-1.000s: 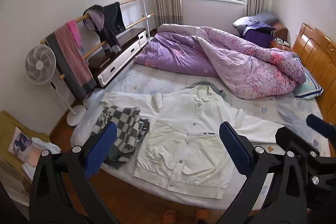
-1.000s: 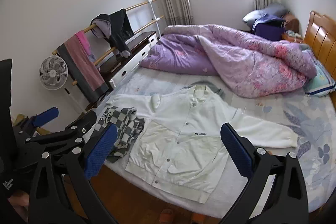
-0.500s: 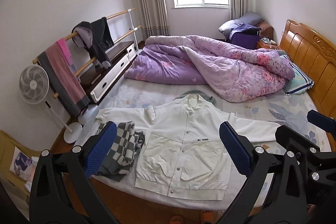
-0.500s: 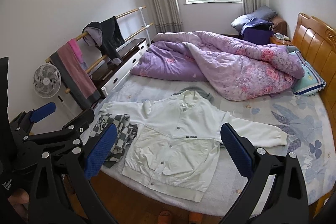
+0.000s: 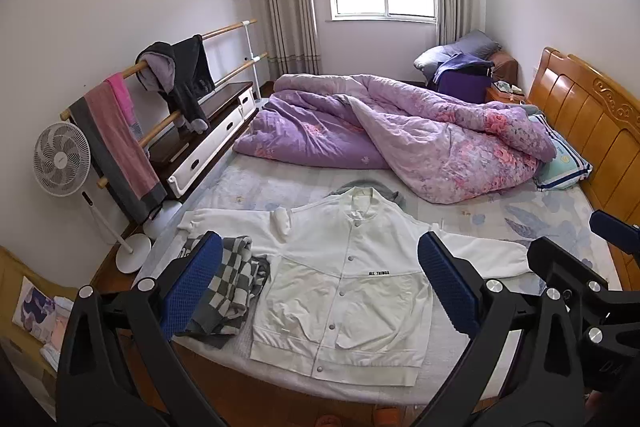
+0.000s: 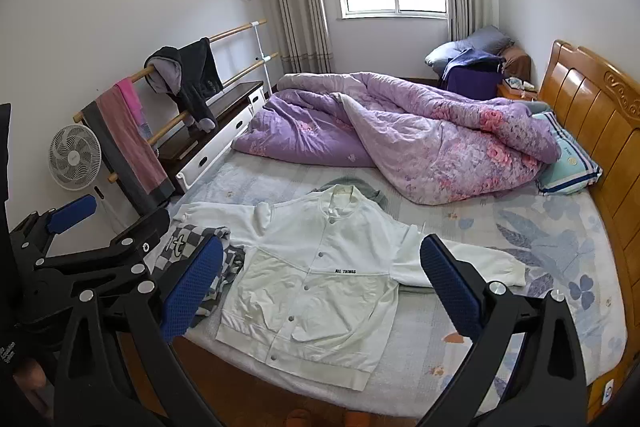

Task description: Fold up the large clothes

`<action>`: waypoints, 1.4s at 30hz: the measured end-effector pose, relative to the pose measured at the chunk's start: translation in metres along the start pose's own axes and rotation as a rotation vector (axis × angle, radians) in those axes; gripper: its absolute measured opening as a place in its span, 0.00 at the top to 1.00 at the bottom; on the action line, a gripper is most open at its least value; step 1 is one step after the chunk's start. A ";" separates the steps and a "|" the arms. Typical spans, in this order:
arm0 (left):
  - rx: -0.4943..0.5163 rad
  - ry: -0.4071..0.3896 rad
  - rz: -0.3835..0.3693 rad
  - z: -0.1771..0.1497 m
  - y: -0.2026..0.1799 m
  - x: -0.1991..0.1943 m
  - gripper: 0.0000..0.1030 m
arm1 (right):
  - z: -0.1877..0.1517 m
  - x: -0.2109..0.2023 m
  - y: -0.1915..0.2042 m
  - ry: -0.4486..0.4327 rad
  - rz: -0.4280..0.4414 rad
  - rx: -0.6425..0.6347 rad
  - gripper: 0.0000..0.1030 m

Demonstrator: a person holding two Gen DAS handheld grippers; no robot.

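white snap-button jacket (image 5: 344,279) lies spread flat, face up, at the bed's (image 5: 560,219) foot edge; left claw (image 5: 316,291) and right claw (image 6: 320,291) hover spread, empty. folding not begun; next, likely pinch a sleeve.

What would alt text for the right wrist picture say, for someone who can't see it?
A white jacket lies flat, front up, on a bed, with open blue-padded tongs held above it. A checked garment lies by its sleeve, a purple quilt is bunched behind, and the other tongs show at left.
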State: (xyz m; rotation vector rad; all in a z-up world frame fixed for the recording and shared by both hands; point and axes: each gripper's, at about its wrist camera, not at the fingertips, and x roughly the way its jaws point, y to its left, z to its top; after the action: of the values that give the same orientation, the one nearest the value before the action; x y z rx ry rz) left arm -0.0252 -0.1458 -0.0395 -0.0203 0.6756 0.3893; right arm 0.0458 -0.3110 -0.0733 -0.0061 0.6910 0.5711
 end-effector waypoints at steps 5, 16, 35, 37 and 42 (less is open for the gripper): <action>-0.005 -0.010 0.004 0.001 0.003 -0.003 0.05 | 0.002 -0.004 0.004 -0.011 -0.009 -0.010 0.07; -0.023 -0.045 0.012 0.006 0.009 -0.013 0.05 | 0.005 -0.004 0.011 -0.031 -0.011 -0.017 0.07; -0.042 -0.054 0.005 0.005 0.016 -0.016 0.05 | 0.002 -0.005 0.019 -0.047 -0.022 -0.028 0.07; -0.042 -0.051 0.005 0.005 0.016 -0.016 0.05 | 0.002 -0.006 0.020 -0.048 -0.022 -0.028 0.07; -0.042 -0.053 0.006 0.004 0.016 -0.016 0.05 | 0.002 -0.005 0.019 -0.048 -0.022 -0.027 0.07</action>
State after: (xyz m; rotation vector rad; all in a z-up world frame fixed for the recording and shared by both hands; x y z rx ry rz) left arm -0.0401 -0.1355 -0.0242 -0.0476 0.6151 0.4080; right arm 0.0347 -0.2968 -0.0655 -0.0250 0.6356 0.5580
